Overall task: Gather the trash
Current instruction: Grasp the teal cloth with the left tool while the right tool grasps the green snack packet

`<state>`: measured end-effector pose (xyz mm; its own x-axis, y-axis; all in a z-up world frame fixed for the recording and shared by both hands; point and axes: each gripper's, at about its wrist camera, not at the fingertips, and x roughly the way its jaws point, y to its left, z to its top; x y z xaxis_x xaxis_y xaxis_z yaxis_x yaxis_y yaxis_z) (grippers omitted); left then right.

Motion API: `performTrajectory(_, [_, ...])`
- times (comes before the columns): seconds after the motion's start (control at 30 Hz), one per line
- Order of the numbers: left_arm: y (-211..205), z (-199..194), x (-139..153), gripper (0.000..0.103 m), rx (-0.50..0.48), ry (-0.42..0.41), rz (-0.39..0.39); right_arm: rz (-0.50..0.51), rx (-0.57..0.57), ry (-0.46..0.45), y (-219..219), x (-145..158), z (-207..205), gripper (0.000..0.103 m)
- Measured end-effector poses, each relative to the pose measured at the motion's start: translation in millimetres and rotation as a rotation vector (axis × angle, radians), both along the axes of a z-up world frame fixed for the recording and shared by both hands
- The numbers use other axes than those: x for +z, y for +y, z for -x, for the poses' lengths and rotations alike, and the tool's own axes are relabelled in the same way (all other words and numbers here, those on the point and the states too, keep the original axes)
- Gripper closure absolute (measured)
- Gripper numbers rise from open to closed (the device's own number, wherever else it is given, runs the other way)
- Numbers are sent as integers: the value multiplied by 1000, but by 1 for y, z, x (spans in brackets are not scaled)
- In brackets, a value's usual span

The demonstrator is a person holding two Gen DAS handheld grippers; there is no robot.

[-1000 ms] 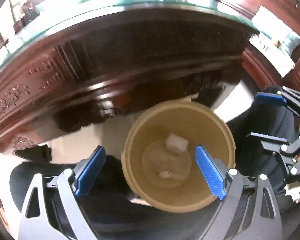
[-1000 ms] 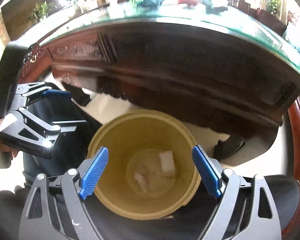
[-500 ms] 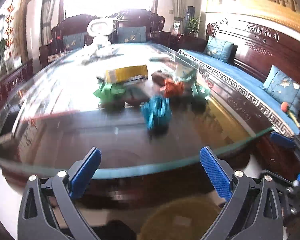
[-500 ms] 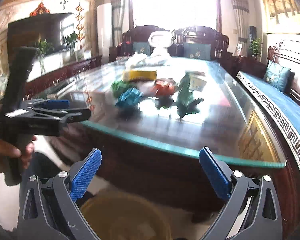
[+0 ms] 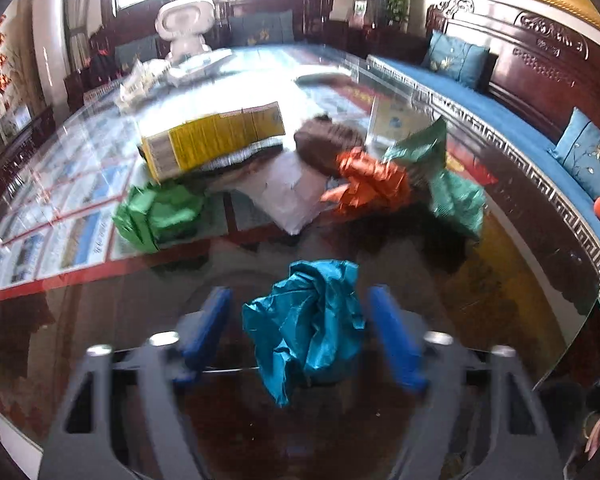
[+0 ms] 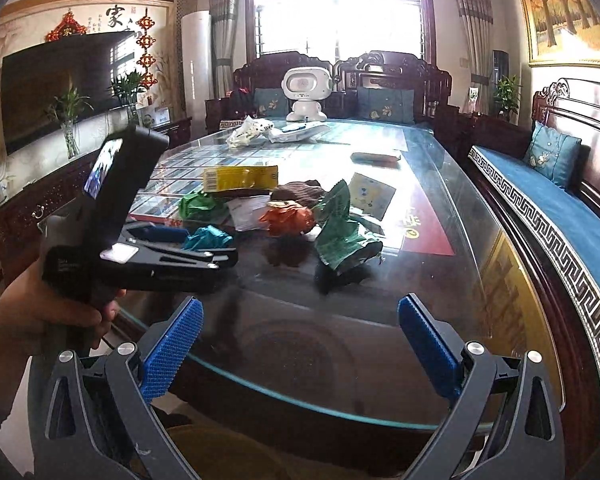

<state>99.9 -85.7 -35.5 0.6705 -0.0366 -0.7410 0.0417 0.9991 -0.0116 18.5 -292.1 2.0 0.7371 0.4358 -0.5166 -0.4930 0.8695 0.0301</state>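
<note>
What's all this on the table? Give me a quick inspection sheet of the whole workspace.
Surface: glass-topped table, reflective.
Job's things: crumpled teal wrapper, green wrapper, orange wrapper, dark green wrapper.
Clutter: yellow box, brown cloth, white papers.
Grippers: left hand-held gripper open around the teal wrapper; right hand-held gripper open, empty.
Cables: nothing seen.
Surroundings: white toy robot, television, blue-cushioned bench.

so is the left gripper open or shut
Open: the left gripper has its blue pads apart on either side of the teal wad, not touching it.
</note>
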Motion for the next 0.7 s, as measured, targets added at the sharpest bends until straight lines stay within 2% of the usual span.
performTrajectory(0.03, [0, 0, 0, 59, -6, -1, -9, 1, 0, 1, 0, 0, -2, 8])
performTrajectory(0.07, [0, 0, 1, 66, -16, -5, -8, 1, -1, 2, 0, 0, -6, 8])
performTrajectory(0.13, [4, 2, 2, 70, -44, 3, 54, 3, 2, 9, 1, 0, -15, 8])
performTrajectory(0.3, [7, 15, 11, 70, -69, -43, 28, 52, 24, 42, 16, 4, -46, 8])
performTrajectory(0.47, [6, 18, 19, 69, -84, -53, 32, 140, 59, 136, 37, 0, -98, 8])
performTrajectory(0.63, [11, 21, 19, 69, -88, -45, 49, 254, -7, 151, 49, -16, -133, 9])
performTrajectory(0.7, [11, 21, 19, 68, -95, -45, 48, 255, -12, 189, 49, -23, -145, 13])
